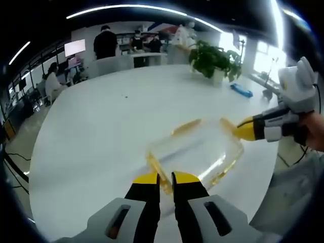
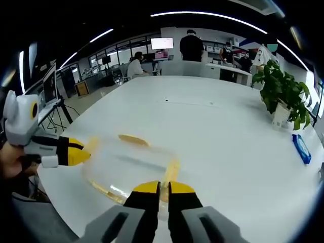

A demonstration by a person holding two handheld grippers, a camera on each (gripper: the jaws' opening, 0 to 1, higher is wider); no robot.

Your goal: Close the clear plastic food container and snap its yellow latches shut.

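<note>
The clear plastic container lies flat on the white table, lid on, with yellow latches along its edges. My left gripper is shut, its yellow tips against the near-end latch. My right gripper comes in from the right and touches the opposite end latch. In the right gripper view the container sits just ahead of my shut right gripper, whose tips meet a yellow latch. The left gripper presses the far left end there.
A potted plant and a flat blue object stand on the table beyond the container. Several people sit and stand at desks behind the table. The table edge runs close to the container.
</note>
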